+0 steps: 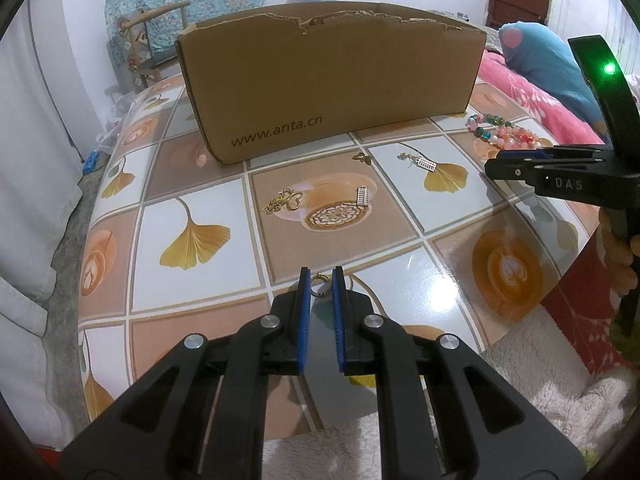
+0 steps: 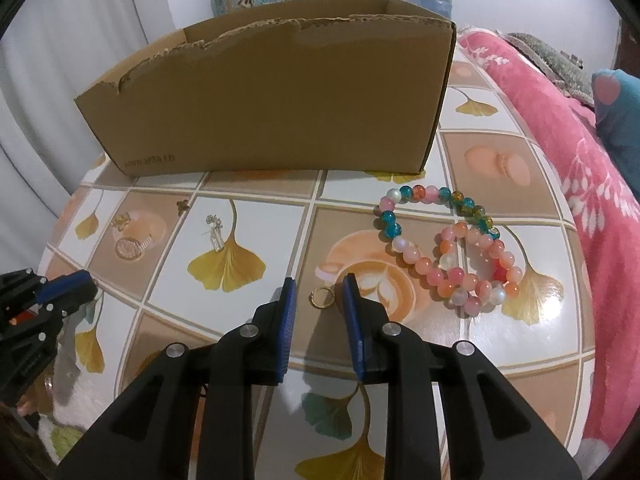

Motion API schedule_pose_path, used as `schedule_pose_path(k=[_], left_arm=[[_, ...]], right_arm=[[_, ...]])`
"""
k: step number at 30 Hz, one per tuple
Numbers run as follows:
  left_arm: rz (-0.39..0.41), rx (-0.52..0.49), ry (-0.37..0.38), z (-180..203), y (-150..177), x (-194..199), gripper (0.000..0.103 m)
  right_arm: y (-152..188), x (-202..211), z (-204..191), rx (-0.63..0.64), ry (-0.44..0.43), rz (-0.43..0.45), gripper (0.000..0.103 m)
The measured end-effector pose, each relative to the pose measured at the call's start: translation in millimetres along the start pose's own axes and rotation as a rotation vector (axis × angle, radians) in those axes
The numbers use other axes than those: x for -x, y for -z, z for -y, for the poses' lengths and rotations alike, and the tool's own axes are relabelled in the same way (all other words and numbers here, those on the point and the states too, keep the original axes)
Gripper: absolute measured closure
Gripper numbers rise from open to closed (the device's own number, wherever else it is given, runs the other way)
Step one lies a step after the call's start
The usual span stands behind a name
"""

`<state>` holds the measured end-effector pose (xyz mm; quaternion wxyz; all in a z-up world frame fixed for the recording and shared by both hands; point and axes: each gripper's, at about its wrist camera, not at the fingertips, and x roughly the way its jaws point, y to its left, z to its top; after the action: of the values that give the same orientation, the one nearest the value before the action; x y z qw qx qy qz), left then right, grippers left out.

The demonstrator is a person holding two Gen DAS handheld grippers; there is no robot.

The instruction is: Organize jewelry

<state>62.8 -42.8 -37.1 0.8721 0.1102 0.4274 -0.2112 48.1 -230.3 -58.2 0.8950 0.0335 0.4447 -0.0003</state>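
Rings sit low in each frame between parted tongs, a gold ring inside the right tongs and a ring inside the left tongs, neither gripped, so closing on the glossy counter may flick them away.

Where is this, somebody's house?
Probably a bedroom at home. A pink flowery blanket lies like bedding beside the table with the ginkgo-leaf patterned cover, a wooden chair stands by the wall, and a torn brown cardboard box sits among beaded bracelets.
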Motion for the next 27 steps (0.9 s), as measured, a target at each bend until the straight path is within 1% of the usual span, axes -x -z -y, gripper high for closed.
schedule_pose_path(k=[4, 6, 7, 10, 27], left_arm=[[0.0, 0.0, 0.001, -0.1, 0.1, 0.1, 0.093], [0.0, 0.0, 0.001, 0.0, -0.1, -0.1, 0.093], [0.0, 0.0, 0.001, -0.1, 0.2, 0.0, 0.093], [0.0, 0.0, 0.0, 0.0, -0.1, -0.2, 0.093], [-0.001, 0.0, 0.0, 0.0, 0.3, -0.1, 0.093]], right_arm=[[0.2, 0.3, -0.3, -0.005, 0.002, 0.002, 0.08], [0.3, 0.7, 0.2, -0.01, -0.003, 0.003, 0.084], [0.4, 0.7, 0.8, -0.013, -0.009, 0.002, 0.087], [0.4, 0.8, 1.7, -0.012, -0.014, 0.002, 0.09], [-2.4, 4.2, 9.3, -0.027, -0.048, 0.014, 0.091]])
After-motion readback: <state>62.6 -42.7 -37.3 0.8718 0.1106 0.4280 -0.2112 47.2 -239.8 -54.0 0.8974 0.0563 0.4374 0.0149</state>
